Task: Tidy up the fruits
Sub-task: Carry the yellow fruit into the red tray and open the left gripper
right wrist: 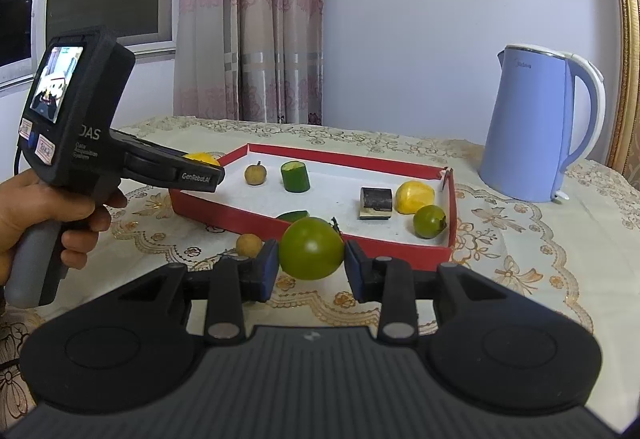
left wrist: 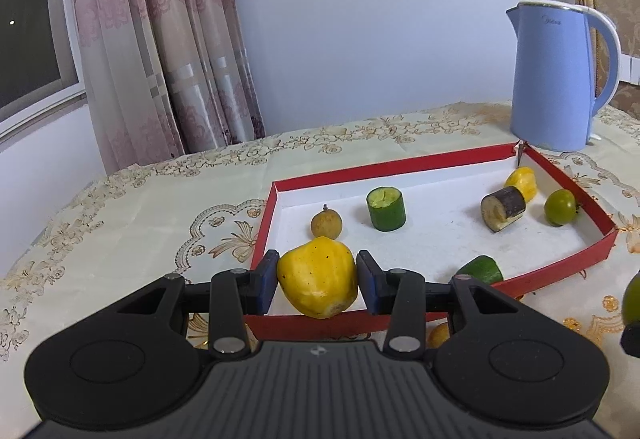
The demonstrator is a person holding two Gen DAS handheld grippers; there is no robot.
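Embroidered tablecloth (right wrist: 500, 239) is carrying a red tray (right wrist: 320, 155) of fruit pieces beside a blue kettle (right wrist: 536, 127). Left gripper (left wrist: 317, 279) is clamping a yellow fruit (left wrist: 316, 275) over the tray's near-left corner; right gripper (right wrist: 311, 263) is squeezing a green tomato (right wrist: 311, 248) just outside its front wall.

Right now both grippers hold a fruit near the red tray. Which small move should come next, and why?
Probably the left gripper should lower and release its yellow fruit: it already hangs over the near corner of the red tray, above bare white floor. The right gripper, shut on the green tomato, is outside the tray's front wall.
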